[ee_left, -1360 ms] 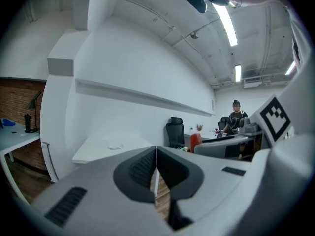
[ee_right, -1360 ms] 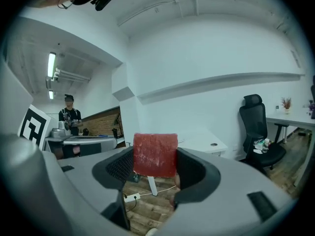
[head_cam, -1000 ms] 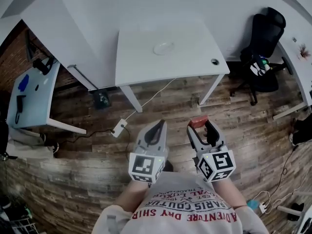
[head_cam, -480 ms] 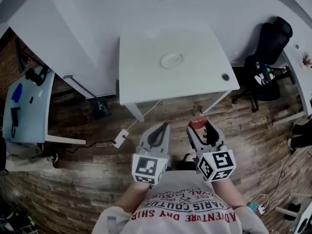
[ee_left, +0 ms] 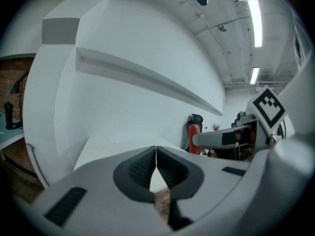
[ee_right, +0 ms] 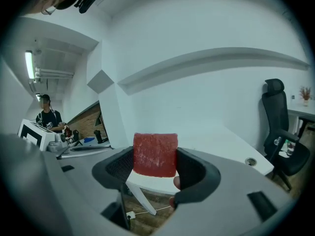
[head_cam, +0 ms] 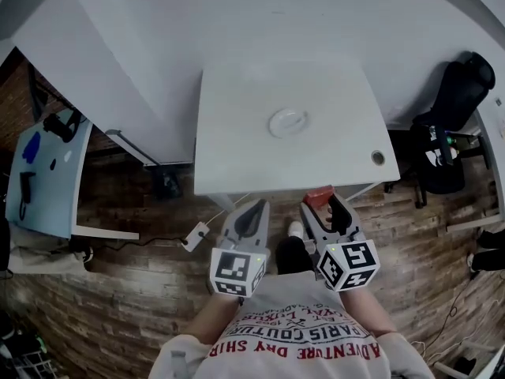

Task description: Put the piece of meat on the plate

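Right gripper (head_cam: 318, 204): jaws closed on the meat (ee_right: 155, 154), a red square slab pinched by its two sides. The slab sticks up and out past the jaw tips. The grip looks square and centred.

Left gripper (ee_left: 156, 168): jaws together, tips touching, nothing between them. It hangs idle just left of the right one.

Both grippers sit at the near edge of the table (head_cam: 237, 148), the meat about over that edge. The plate (head_cam: 287, 122) is small, pale and empty. It lies near the middle of the table, farther in and slightly left of the meat, well apart from it.

Step in hand, as I judge it: carrying the meat to the plate, with the release not yet due.

How to do it well:
- Reach forward and a touch left, with the meat high enough to clear the table edge and the plate rim.
- Hold the squeeze steady. The slab looks soft, so more pressure may deform it.
- The plate is white on white. Aim by its rim shadow.
- Lower until the meat's underside is on or just above the plate's middle, then part the jaws.
- Lift straight up once open, in case the meat clings to a pad.
- Keep the left gripper clear. It is free to steady the plate if the plate slides.
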`<state>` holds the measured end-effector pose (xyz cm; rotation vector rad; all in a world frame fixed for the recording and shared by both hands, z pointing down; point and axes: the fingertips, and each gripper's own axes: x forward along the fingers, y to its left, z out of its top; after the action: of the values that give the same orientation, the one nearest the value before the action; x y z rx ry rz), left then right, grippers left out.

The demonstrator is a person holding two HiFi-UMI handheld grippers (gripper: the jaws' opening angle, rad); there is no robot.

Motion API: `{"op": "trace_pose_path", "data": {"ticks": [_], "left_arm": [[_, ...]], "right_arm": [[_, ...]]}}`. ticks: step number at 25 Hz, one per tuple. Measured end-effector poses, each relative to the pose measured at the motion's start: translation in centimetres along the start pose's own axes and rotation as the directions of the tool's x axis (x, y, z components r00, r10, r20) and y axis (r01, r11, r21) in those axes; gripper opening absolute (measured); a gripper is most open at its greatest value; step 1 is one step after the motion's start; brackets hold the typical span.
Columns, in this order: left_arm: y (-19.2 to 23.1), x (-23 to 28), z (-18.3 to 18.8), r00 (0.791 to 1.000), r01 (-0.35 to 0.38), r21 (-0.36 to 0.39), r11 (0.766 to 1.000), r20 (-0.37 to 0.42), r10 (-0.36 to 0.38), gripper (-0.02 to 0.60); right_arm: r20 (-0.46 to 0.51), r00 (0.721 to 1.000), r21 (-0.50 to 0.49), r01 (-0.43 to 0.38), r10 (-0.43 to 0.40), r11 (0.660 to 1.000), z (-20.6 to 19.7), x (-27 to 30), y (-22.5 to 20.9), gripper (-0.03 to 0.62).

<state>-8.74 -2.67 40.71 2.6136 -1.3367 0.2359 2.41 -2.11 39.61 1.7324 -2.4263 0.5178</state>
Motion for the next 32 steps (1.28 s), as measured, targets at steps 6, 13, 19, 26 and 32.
{"op": "trace_pose_path", "data": {"ticks": [6, 13, 19, 26, 32], "left_arm": [[1.7, 8.1, 3.4, 0.998, -0.059, 0.007, 0.998, 0.012, 0.059, 0.008], [3.1, 18.1, 6.3, 0.993, -0.118, -0.002, 0.993, 0.015, 0.118, 0.008], [5.3, 23.1, 5.8, 0.985, -0.168, -0.038, 0.985, -0.041, 0.166, 0.008], [8.8, 25.7, 5.6, 0.979, -0.194, -0.055, 0.979, -0.074, 0.190, 0.008], [12.6, 27.9, 5.0, 0.981, -0.171, -0.075, 0.982, -0.103, 0.162, 0.008]], "right_arm": [[-0.006, 0.998, -0.035, -0.066, 0.066, 0.997, 4.1, 6.6, -5.4, 0.276], [-0.052, 0.990, -0.056, -0.132, 0.129, 0.990, 7.5, 13.8, -12.9, 0.276], [-0.118, 0.980, -0.053, -0.164, 0.157, 0.985, 7.5, 18.8, -16.3, 0.276], [-0.185, 0.968, -0.044, -0.182, 0.171, 0.982, 6.6, 23.5, -16.7, 0.276], [-0.244, 0.960, -0.058, -0.158, 0.139, 0.986, 5.8, 27.3, -16.0, 0.276]]}}
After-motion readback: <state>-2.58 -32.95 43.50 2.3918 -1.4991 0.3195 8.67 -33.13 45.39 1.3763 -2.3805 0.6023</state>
